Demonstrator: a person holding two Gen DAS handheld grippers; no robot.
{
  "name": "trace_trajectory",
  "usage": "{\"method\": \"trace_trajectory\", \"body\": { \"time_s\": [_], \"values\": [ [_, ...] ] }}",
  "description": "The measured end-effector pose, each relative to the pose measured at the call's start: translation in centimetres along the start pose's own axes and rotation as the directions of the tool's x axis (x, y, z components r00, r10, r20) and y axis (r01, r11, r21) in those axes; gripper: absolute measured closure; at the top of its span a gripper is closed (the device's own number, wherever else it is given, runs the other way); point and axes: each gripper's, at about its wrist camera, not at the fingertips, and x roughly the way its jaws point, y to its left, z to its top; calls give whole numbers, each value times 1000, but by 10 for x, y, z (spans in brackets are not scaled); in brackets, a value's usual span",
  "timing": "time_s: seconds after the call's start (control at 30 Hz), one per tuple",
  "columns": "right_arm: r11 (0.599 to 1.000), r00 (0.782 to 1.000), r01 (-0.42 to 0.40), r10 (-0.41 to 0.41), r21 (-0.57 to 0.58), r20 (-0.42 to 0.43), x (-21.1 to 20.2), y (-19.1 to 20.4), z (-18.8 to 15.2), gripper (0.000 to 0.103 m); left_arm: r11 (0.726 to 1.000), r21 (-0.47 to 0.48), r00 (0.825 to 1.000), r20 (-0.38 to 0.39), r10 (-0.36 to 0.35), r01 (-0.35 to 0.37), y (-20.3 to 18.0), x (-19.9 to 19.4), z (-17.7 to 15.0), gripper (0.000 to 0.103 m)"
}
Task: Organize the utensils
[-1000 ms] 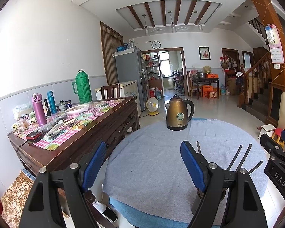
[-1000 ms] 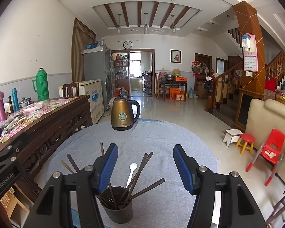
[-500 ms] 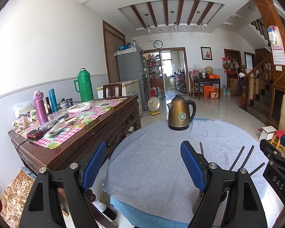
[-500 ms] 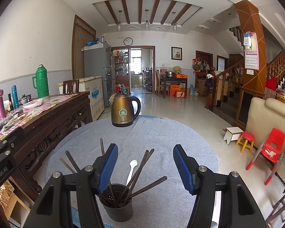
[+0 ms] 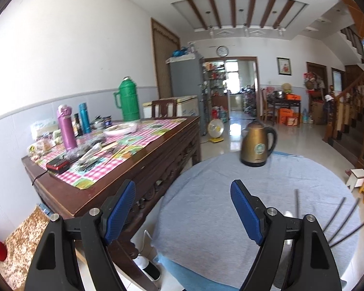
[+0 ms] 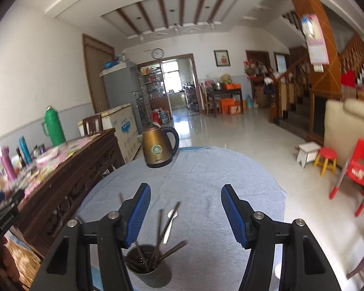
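Now both grippers hover empty over the round table (image 6: 230, 169).

My right gripper (image 6: 183, 214) and left gripper (image 5: 183, 214) stand released; chopsticks (image 6: 157, 228) lean in the near cup (image 6: 155, 274), awaiting sorting.

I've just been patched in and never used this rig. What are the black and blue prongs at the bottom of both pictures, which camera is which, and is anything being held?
No robot arm here: a person carries a hand-held claw in each hand, and a wide-angle camera on each looks forward along its two blue-padded fingers. One picture is from the left claw, the other from the right claw. Both stand open with nothing between their pads.

Ahead is a round table under a grey cloth. On it stand a bronze kettle at the far side and, close under the right claw, a dark utensil cup holding chopsticks and a white spoon. In the left view only the chopstick tips show, at the right edge. The long wooden side table with flasks is a separate piece.
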Motion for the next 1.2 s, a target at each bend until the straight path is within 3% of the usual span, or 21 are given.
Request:
{"method": "trace_trajectory", "body": {
  "time_s": [0.27,0.4,0.5,0.77,0.87,1.0,1.17,1.2],
  "values": [
    [984,988,-29,54,175,-144,61,-79,13,38,999,20,988,-149,36,-33,14,73,-22,22],
    [974,951,-46,111,222,-289,125,-105,-3,39,1000,21,962,-272,8,-3,6,113,-47,22],
    [972,900,-54,146,227,-410,180,-111,-28,39,1000,27,937,-350,-4,15,-6,137,-65,22],
    [961,762,-218,275,168,-586,298,-59,-79,41,998,55,896,-443,3,24,-32,174,-94,22],
    [960,727,-256,268,112,-632,331,-29,-89,41,998,59,887,-462,1,29,-36,183,-99,22],
    [957,695,-282,249,63,-674,367,-1,-101,41,997,67,881,-474,-4,41,-42,191,-101,22],
    [955,685,-292,163,-62,-710,388,28,-111,43,996,67,876,-481,-19,58,-47,200,-101,22],
    [953,695,-285,134,-100,-707,389,32,-113,47,996,68,876,-482,-22,63,-48,202,-102,22]
  ]
}}
